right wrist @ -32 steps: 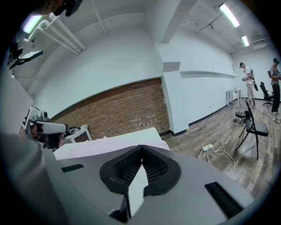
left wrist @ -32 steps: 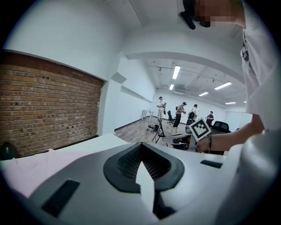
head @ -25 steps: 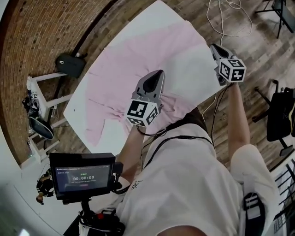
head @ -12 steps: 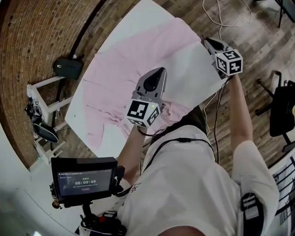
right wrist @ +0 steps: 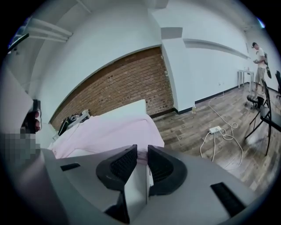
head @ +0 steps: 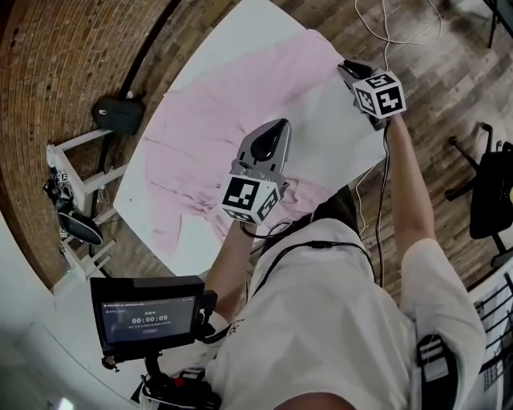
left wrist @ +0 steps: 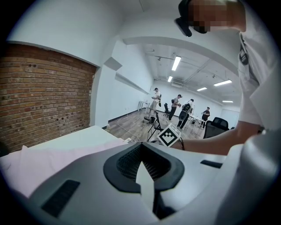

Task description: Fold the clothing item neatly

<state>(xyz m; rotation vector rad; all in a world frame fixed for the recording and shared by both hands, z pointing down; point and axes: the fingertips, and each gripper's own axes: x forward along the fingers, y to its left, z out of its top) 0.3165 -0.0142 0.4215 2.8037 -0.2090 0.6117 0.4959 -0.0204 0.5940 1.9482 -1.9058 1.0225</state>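
Note:
A pink garment [head: 232, 104] lies spread on the white table [head: 341, 132], with a crumpled part at the near edge. My left gripper [head: 276, 126] hovers over the garment's near middle, its jaws shut with nothing between them [left wrist: 141, 151]. My right gripper [head: 345, 66] is at the garment's right edge, near the table's right side. Its jaws have just been opening and now stand a little apart [right wrist: 142, 151]. The pink cloth [right wrist: 109, 129] shows through the gap just beyond them, and the pads press on nothing.
A black bag [head: 120, 112] and a white rack [head: 76, 184] stand on the floor left of the table. Cables [head: 385, 24] lie on the wooden floor at the right, and a black chair [head: 489, 192] stands farther right. Several people [left wrist: 175, 105] stand far off.
My right gripper has moved left and down, in over the garment's right edge. My left gripper has stayed almost in place over the cloth.

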